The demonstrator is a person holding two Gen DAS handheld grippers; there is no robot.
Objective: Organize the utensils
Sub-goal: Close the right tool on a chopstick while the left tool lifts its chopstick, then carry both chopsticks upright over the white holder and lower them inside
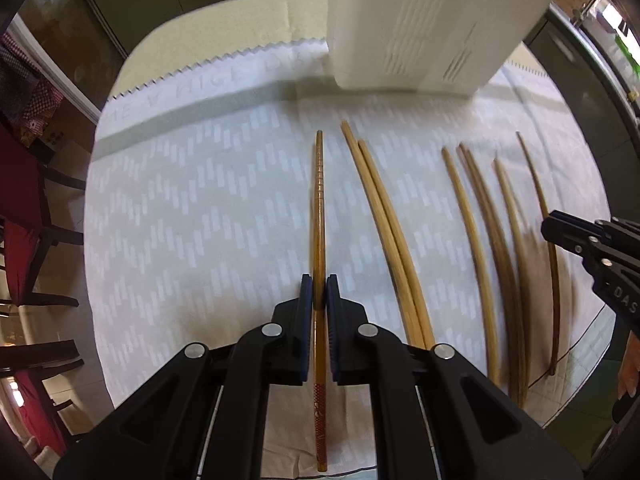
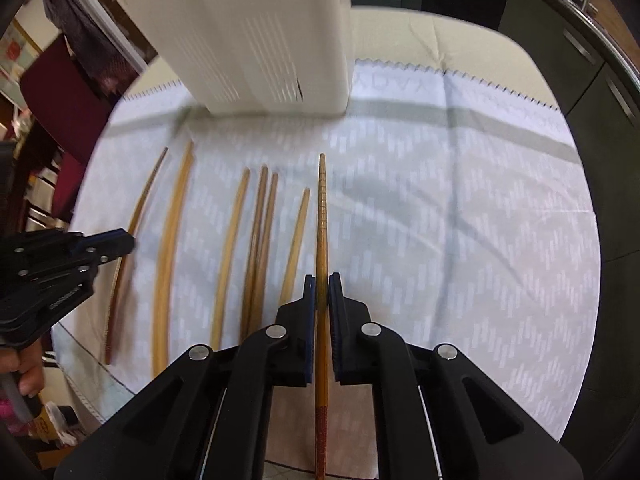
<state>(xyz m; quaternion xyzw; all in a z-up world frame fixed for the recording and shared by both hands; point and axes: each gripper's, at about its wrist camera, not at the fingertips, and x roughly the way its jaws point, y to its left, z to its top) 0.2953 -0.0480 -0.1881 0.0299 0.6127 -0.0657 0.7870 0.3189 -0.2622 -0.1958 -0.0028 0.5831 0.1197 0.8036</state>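
We see a bench (image 1: 224, 32) covered by a white patterned cloth (image 1: 200, 208), with a tall white slotted holder (image 1: 404, 28) standing at its far side. On the cloth, in front of the holder, wooden chopsticks lie lengthwise in a loose row, tips toward the holder.

Our left tongs (image 1: 319, 292) are closed on a dark ringed chopstick (image 1: 319, 208) with a red patterned end; its shaft runs between the blue pads (image 1: 306, 296), which press it from both sides. To its right a pale pair (image 1: 380, 216) lies touching, and further right a group of thin brown chopsticks (image 1: 500, 248) lies slightly spread.

Our right tongs (image 2: 322, 292) are likewise clamped on a ringed chopstick with a reddish end (image 2: 322, 216), at the right end of the row, with bare cloth beyond it. Each pair of tongs shows at the edge of the other's view. We cannot tell whether either gripped chopstick is lifted off the cloth.
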